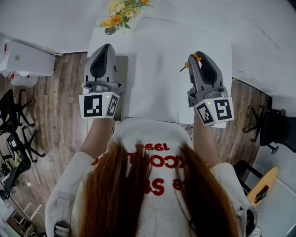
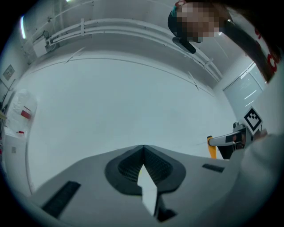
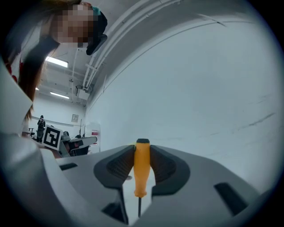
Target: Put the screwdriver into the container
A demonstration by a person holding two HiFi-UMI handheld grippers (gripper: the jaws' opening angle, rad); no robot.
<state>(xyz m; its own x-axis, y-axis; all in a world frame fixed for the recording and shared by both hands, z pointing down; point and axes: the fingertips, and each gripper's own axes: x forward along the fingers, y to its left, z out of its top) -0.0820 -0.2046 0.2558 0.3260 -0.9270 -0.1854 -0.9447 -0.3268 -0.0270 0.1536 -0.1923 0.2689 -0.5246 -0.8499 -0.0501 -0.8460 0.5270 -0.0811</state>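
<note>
The orange-handled screwdriver (image 3: 142, 170) stands upright between the jaws of my right gripper (image 3: 142, 153), which is shut on its handle, with the thin shaft pointing down towards the camera. From the head view, the right gripper (image 1: 196, 58) is held above the white table (image 1: 157, 92), and the screwdriver (image 1: 197, 57) shows orange at its tip. My left gripper (image 2: 143, 148) is shut with nothing in it and hangs over the table's left edge (image 1: 107, 47). A grey flat thing (image 1: 123, 88) lies partly hidden under it; I cannot tell whether it is the container.
A bunch of yellow flowers (image 1: 121, 14) lies at the table's far edge. Black chairs (image 1: 11, 115) stand on the wooden floor to the left, with another chair (image 1: 273, 129) on the right. A white box (image 1: 27, 58) sits at the left.
</note>
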